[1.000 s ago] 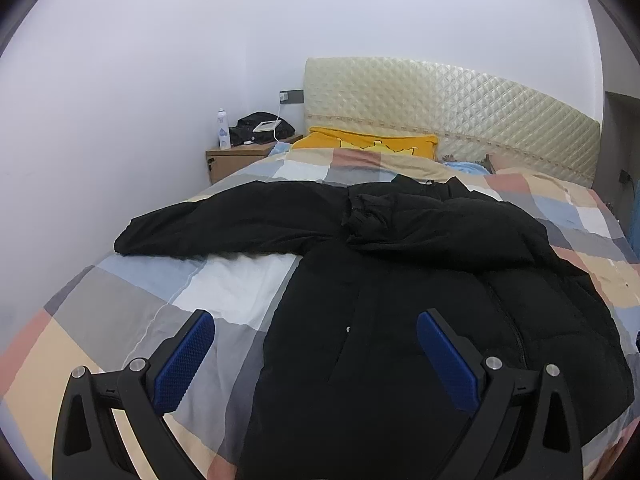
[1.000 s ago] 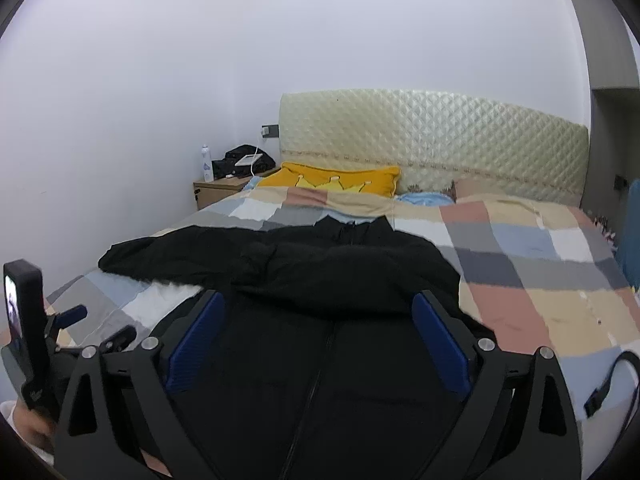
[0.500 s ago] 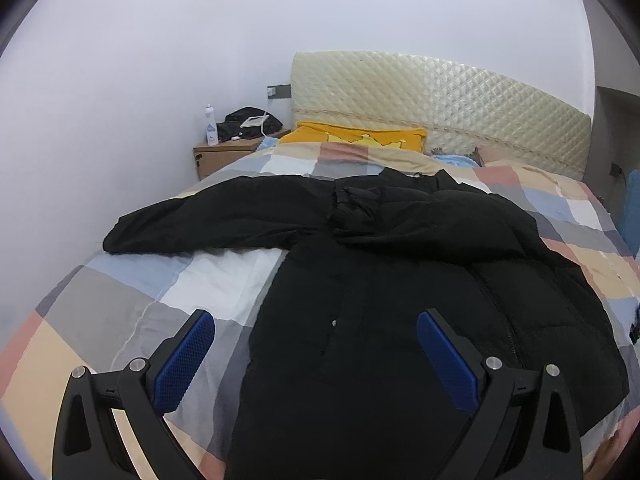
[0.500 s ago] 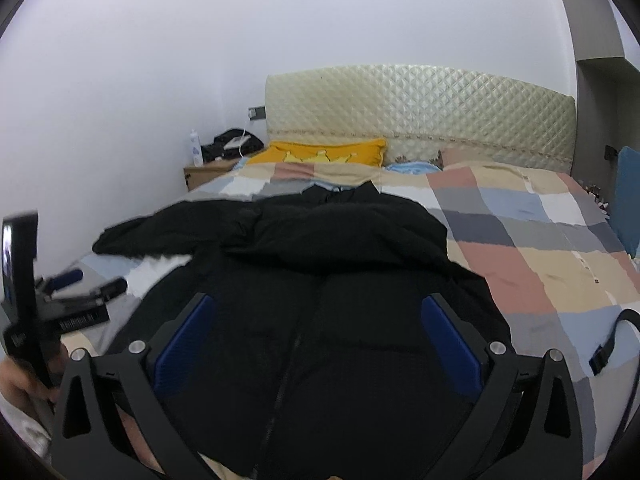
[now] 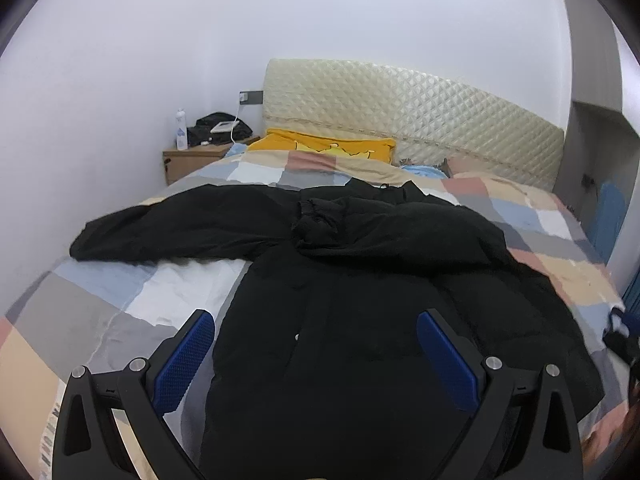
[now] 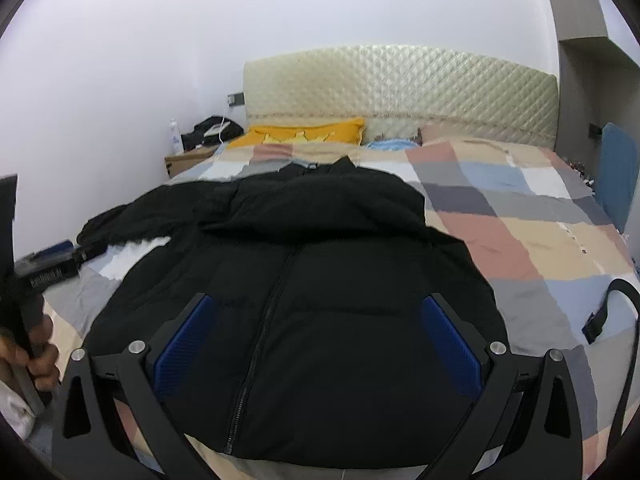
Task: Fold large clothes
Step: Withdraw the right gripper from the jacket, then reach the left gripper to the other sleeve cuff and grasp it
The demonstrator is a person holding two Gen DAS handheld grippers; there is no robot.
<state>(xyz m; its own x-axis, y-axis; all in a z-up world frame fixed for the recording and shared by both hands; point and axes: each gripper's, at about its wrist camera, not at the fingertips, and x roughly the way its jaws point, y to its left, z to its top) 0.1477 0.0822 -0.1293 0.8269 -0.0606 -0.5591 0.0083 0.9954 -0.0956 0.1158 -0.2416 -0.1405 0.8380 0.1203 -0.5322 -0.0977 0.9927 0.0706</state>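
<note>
Broadly, a black jacket (image 6: 320, 280) lies spread zipper-up on the checked bedspread (image 6: 520, 240), one sleeve (image 5: 180, 224) stretched toward the wall side. Both the left gripper (image 5: 316, 340) and the right gripper (image 6: 320, 332) stand wide apart over its lower half, gripping nothing. Behind are a yellow pillow (image 6: 304, 134), a quilted headboard (image 6: 400, 92) and a nightstand (image 5: 196, 160) bearing a bottle (image 5: 181, 130).

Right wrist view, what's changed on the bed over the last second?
The right tongs have dropped closer over the black jacket, opening slightly wider, gripping nothing. The jacket lies as it was on the checked quilt, one sleeve still stretched out; left tongs still open.
</note>
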